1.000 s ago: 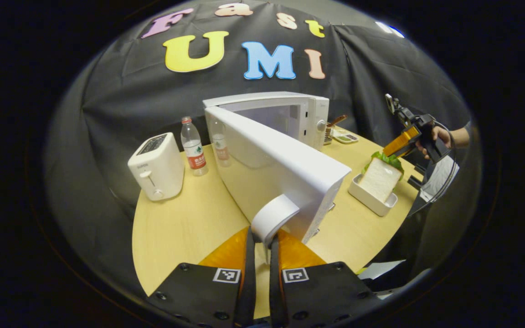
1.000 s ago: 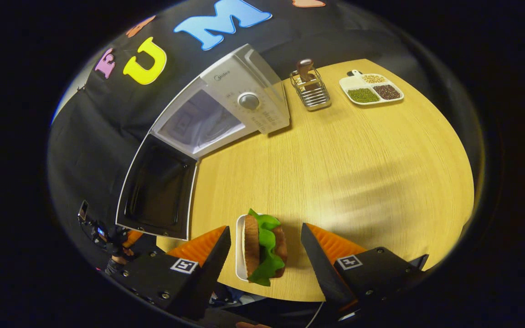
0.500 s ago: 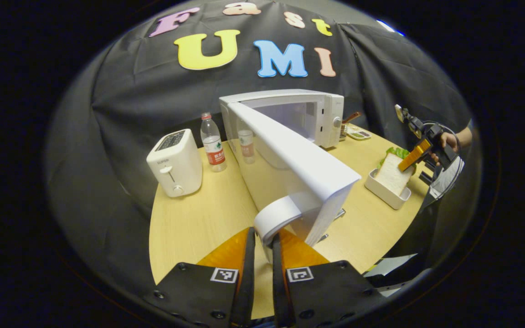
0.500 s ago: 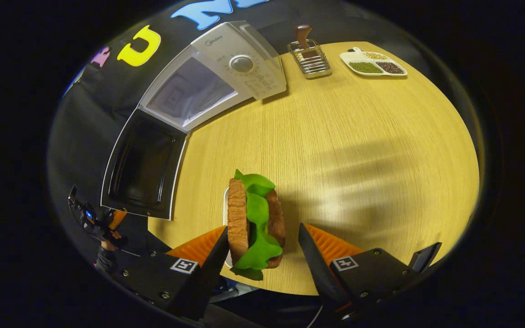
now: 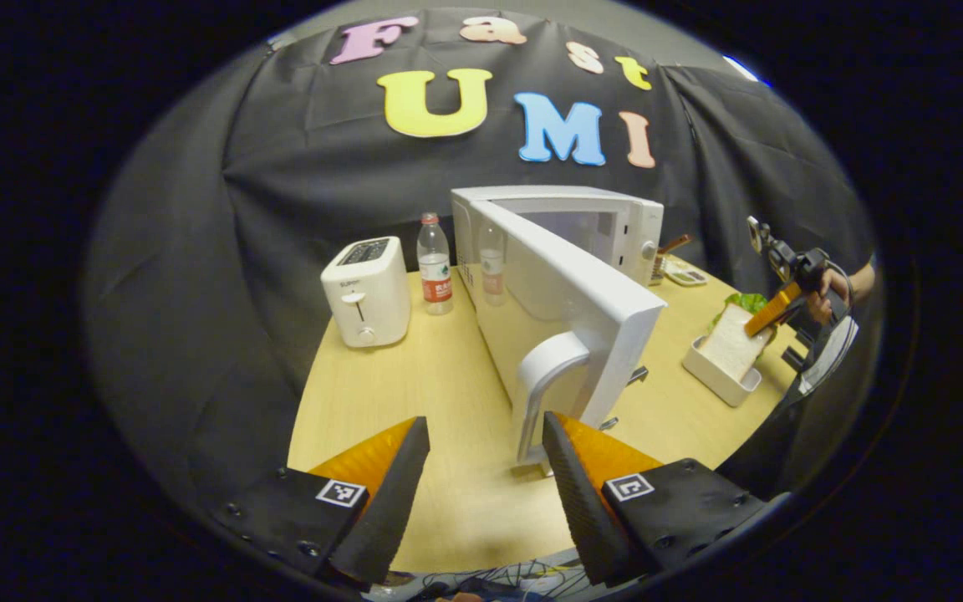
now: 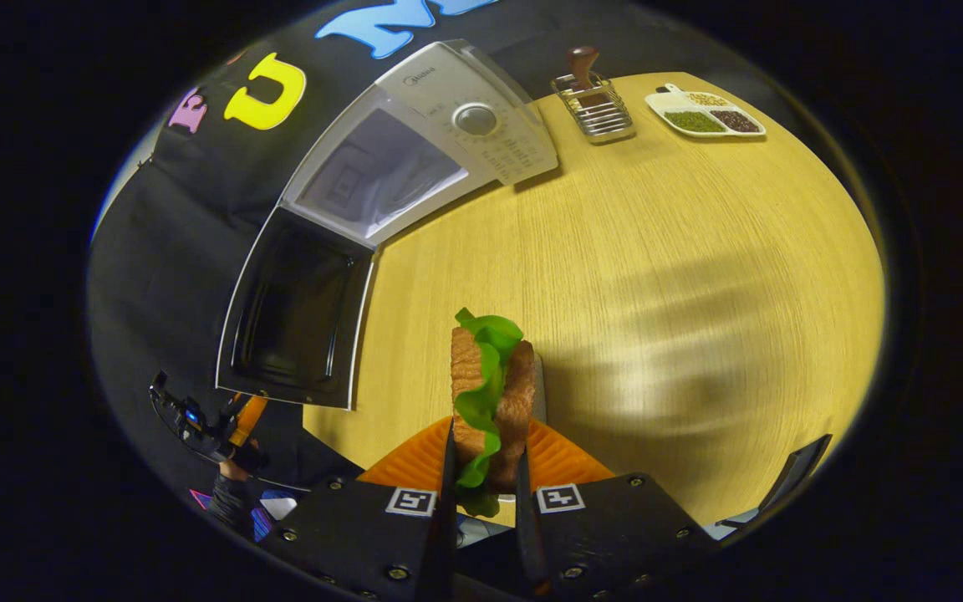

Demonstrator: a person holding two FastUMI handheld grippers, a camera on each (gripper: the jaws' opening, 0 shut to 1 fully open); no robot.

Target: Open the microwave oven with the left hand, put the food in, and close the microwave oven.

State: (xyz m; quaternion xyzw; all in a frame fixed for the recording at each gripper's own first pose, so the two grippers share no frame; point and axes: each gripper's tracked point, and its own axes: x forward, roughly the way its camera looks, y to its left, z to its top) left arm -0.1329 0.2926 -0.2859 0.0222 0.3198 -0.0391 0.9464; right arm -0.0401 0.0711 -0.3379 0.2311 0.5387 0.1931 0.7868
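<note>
Gripping the sandwich (image 6: 488,393) from both sides, the right claw (image 6: 486,468) has its fingers pressed against the two bread slices, with lettuce showing between them; the sandwich sits low in its white dish (image 5: 720,378) on the counter (image 6: 657,251). The left claw (image 5: 481,468) hangs wide open and empty, just short of the microwave oven door's handle (image 5: 542,393). That door (image 5: 565,309) stands swung out, and the microwave oven (image 6: 415,159) shows its cavity bare.

The step in hand looks like lifting the food clear. Squeeze should be only firm enough to hold, since bread crushes and the filling may slip out. A straight lift until the bottom crust clears the dish rim seems wise, so the dish is not dragged along. From there, a path around the door's free edge to the cavity, kept level.
</note>
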